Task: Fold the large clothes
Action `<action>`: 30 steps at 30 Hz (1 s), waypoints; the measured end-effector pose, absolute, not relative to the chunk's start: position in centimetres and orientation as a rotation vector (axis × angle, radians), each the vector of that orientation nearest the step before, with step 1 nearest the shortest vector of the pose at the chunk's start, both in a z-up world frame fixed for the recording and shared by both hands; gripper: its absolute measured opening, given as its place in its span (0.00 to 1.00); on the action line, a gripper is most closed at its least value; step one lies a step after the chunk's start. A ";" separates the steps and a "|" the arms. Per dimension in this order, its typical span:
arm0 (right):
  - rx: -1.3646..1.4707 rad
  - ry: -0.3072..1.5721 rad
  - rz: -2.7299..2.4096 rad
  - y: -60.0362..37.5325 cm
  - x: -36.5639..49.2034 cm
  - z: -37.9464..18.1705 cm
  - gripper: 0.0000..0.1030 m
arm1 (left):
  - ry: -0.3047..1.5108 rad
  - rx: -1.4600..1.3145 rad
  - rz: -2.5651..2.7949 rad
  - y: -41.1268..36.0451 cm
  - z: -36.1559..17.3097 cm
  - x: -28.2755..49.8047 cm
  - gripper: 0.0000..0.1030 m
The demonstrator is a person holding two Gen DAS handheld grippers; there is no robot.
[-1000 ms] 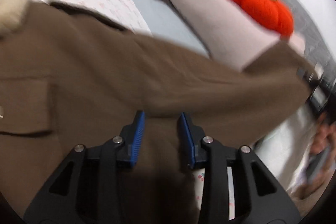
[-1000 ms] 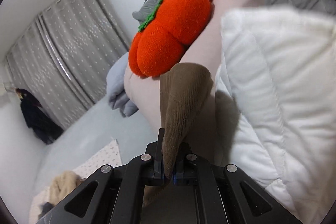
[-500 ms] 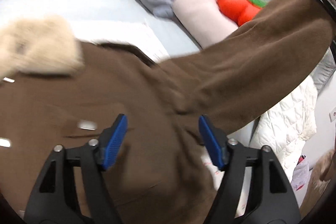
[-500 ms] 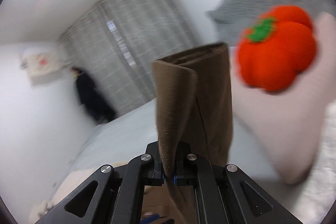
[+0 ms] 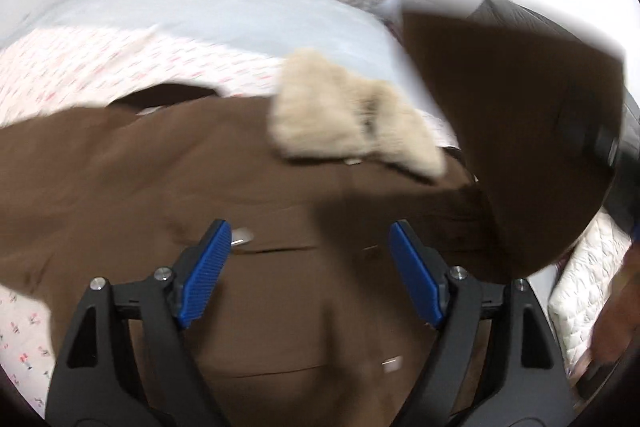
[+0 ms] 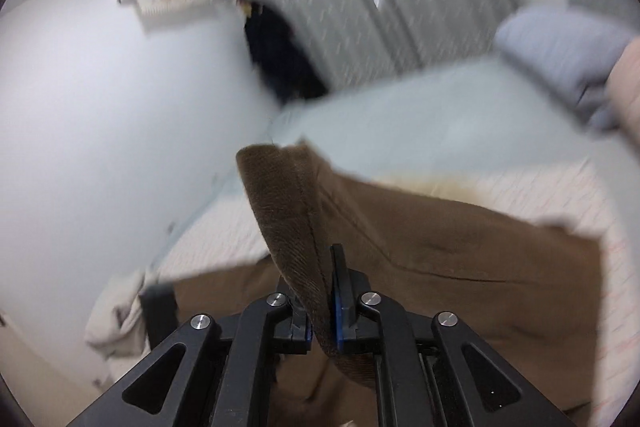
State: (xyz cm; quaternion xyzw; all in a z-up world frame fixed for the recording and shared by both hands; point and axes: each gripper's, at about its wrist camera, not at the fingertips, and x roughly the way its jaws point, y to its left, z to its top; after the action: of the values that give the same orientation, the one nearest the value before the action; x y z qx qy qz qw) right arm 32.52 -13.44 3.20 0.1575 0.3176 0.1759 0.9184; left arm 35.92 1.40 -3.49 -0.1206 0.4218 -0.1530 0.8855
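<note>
While a pale blue bed (image 5: 224,7) fills most of both wrist views, a large brown coat (image 5: 168,195) lies spread across it on a white sheet with small pink print (image 5: 100,63), a cream fur collar (image 5: 352,123) at its top edge. The coat's body sits directly below and ahead of the left gripper (image 5: 308,271), which hovers over the chest with nothing between its blue pads as the jaws spread wider. To the right in that view, the coat's sleeve (image 6: 296,227) rises off the bed, its length running up from the shoulder to the right gripper (image 6: 322,311), which pinches the cuff end while its jaws begin to ease apart. The right hand is therefore nearer the part likely to be laid across the body next. No brand, label or writing can be read; motion blur smears the fine detail.
</note>
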 end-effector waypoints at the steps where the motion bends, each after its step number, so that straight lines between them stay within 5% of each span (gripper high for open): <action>1: 0.330 0.719 0.385 -12.2 33.3 1.1 0.20 | 0.889 -0.256 -0.299 2.3 -4.2 36.0 0.79; 5: 0.348 0.928 0.407 -10.4 33.6 -5.2 0.42 | 0.908 -0.219 -0.231 4.9 -6.1 36.0 0.79; 10: 0.409 0.847 0.341 -14.7 32.7 -4.4 0.64 | 0.906 -0.283 -0.285 5.0 -6.1 36.8 0.79; 14: 0.449 0.787 0.243 -20.0 31.3 -3.2 0.67 | 0.958 -0.189 -0.318 1.9 -7.3 39.1 0.77; 15: 0.455 0.781 0.215 -21.2 31.0 -3.0 0.67 | 0.988 -0.156 -0.300 0.9 -8.2 40.0 0.73; 17: 0.464 0.764 0.154 -24.0 30.2 -2.8 0.67 | 1.001 -0.122 -0.268 -0.6 -8.9 40.7 0.46; 19: 0.472 0.747 0.101 -26.5 29.8 -2.1 0.71 | 0.943 -0.091 -0.283 -1.6 -8.0 40.4 0.05; 25: 0.450 0.725 -0.078 -33.9 29.5 -2.6 0.75 | 0.663 -0.125 -0.190 -1.1 -1.7 38.3 0.03; 30: 0.594 0.771 -0.107 -38.8 32.5 -6.2 0.75 | 0.742 -0.093 -0.132 -1.1 -4.5 40.9 0.03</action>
State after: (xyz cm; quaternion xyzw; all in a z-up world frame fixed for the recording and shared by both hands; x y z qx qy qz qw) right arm 32.52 -38.81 -6.16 0.2855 0.3701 -0.0515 0.8825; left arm 40.91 -1.12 -4.49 -0.0453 0.3621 -0.0643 0.9288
